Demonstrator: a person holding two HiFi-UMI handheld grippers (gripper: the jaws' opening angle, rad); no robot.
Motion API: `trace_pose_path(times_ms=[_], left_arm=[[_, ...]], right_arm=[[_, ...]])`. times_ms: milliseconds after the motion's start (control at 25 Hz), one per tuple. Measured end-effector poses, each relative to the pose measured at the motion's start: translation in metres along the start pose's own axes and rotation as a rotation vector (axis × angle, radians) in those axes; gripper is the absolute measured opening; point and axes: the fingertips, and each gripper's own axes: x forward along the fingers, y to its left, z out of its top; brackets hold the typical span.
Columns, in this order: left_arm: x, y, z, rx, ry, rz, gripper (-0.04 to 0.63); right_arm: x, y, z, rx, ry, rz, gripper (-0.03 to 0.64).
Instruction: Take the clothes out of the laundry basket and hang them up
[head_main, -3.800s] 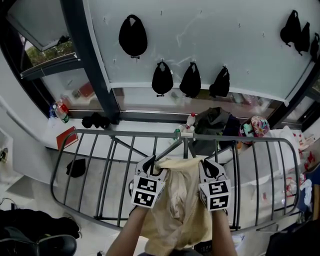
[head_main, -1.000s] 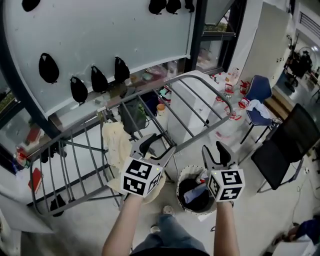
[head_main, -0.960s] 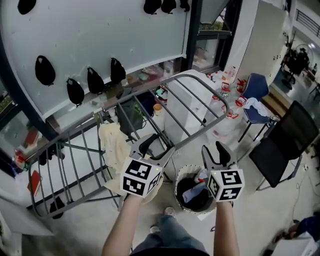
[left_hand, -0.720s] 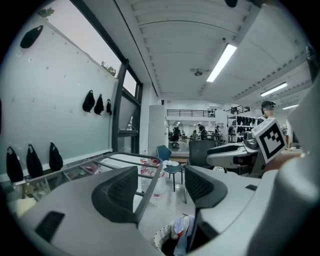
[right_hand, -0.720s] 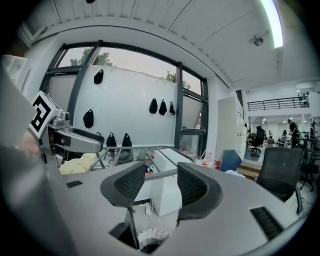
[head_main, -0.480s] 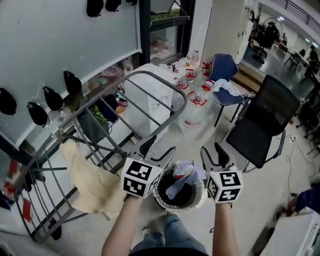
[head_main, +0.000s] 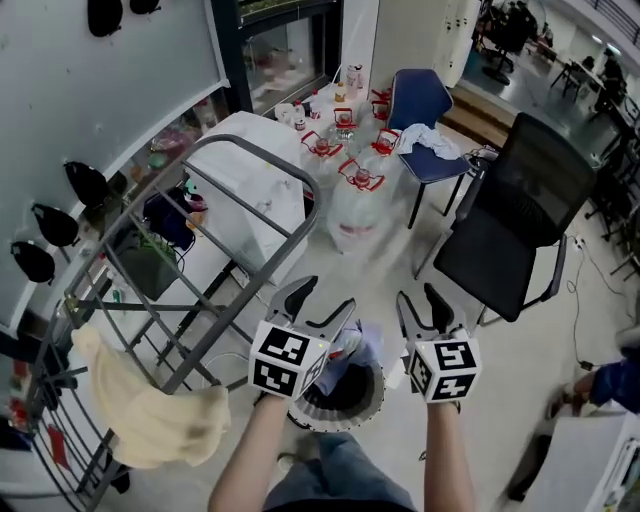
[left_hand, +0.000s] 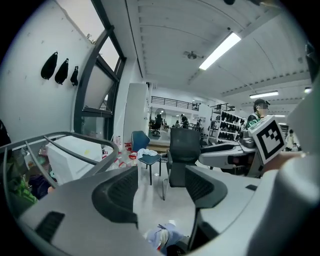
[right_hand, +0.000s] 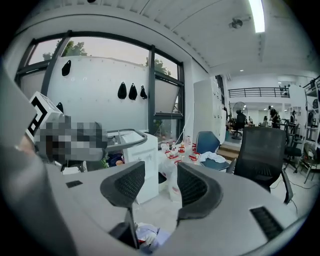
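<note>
Both grippers hover empty above the round laundry basket on the floor. My left gripper is open, and so is my right gripper, a little to its right. A lilac, white and red bundle of clothes lies in the basket, below and between them. The same bundle shows low in the left gripper view and the right gripper view, under the open jaws. A cream garment hangs on the grey drying rack at the left.
A black office chair stands to the right, and a blue chair with a cloth on it farther back. White plastic bags and a white cabinet sit beside the rack. A person is at the right edge.
The view has swung right from the drying rack to the basket. The cream garment stays on the rack at left. Both grippers, empty and open, now sit over the basket.
</note>
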Motion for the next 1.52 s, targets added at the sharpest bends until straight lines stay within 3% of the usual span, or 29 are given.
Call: trace_pose_path(times_ms=[560, 920, 1160, 1520], left_arm=[[0.130, 0.038, -0.114, -0.069, 0.114, -0.029, 0.300], [0.190, 0.031, -0.239, -0.126, 0.272, -0.049, 0.299], [0.213, 0.022, -0.318, -0.180, 0.356, -0.060, 0.299], [0.232, 0.016, -0.366, -0.199, 0.419, -0.071, 0.298]], right_arm=[[0.104, -0.036, -0.124, 0.049, 0.147, -0.010, 0.202], [0.136, -0.035, -0.258, 0.116, 0.296, 0.039, 0.201], [0.152, -0.026, -0.337, 0.097, 0.394, 0.093, 0.199], [0.169, -0.011, -0.414, 0.076, 0.526, 0.179, 0.198]])
